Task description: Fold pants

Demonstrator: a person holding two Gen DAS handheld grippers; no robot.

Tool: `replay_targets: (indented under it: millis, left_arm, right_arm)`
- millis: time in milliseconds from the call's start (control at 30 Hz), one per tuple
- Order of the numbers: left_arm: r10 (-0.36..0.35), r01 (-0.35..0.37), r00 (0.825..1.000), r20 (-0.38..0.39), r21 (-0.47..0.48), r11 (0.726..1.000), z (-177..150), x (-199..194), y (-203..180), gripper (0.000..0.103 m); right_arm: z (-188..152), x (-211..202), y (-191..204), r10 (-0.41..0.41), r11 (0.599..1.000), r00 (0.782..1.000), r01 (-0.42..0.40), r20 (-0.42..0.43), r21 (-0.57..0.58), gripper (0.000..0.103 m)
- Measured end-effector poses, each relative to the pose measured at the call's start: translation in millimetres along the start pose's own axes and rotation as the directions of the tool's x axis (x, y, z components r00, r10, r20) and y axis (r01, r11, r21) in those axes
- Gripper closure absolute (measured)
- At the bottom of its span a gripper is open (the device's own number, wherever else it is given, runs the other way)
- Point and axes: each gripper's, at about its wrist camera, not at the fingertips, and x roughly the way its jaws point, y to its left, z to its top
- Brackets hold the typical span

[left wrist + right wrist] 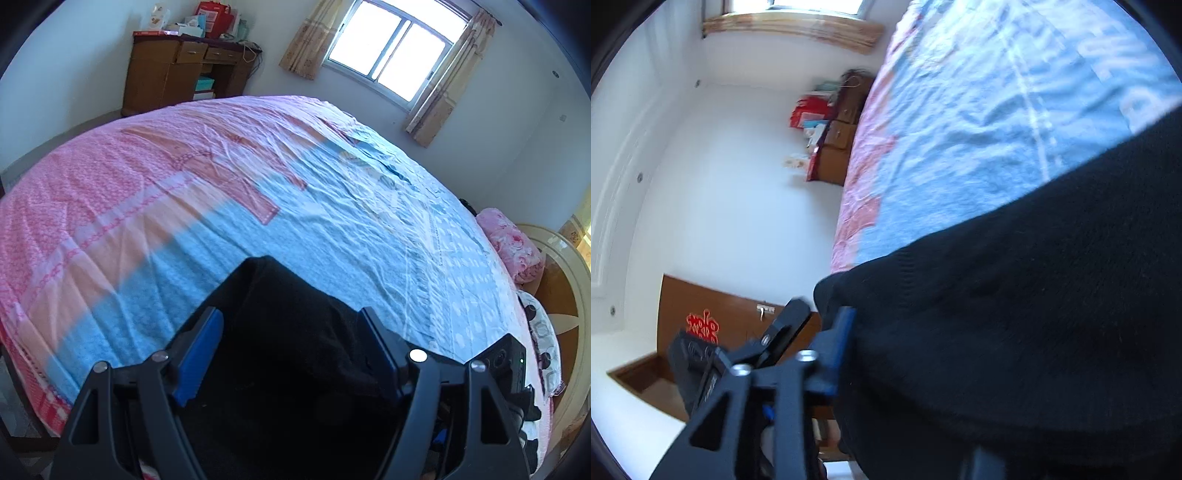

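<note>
both wrist views close over bed (332, 192), overlapping.

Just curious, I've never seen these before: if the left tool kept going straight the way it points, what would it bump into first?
Probably the black pants, already lying between the left tool's open fingers. Beyond them comes the bedspread, though depth is hard to judge.

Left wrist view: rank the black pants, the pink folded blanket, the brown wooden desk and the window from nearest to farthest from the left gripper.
1. Black pants: between the fingers of the left gripper.
2. Pink folded blanket: right side, at the bed's edge.
3. Brown wooden desk: upper left, beyond the bed.
4. Window: upper right, on the far wall.

Desk and window are too close to call.
</note>
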Motion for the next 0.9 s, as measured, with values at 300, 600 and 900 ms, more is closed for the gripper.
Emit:
replay_targets:
  millis: [300,600,900]
  left_arm:
    - [-0.141,0.143,0.988,-0.060,0.039,0.989,-34.3,-27.9,-7.4,0.026]
    - [-0.427,0.415,0.890,-0.158,-0.104,0.904,-52.0,6.2,-28.1,0.020]
    - [-0.425,0.426,0.904,0.056,-0.216,0.878,-32.6,9.5,-5.7,0.020]
  right_arm:
    - [5.1,-9.1,9.0,0.076,0.994,0.997,-0.077,-0.017,-0.075,0.099]
    - [21.7,-18.0,41.9,0.150,0.977,0.988,-0.155,-0.045,-0.146,0.099]
    - [17.3,-37.3,36.5,0.206,0.971,0.978,-0.208,-0.029,-0.119,0.098]
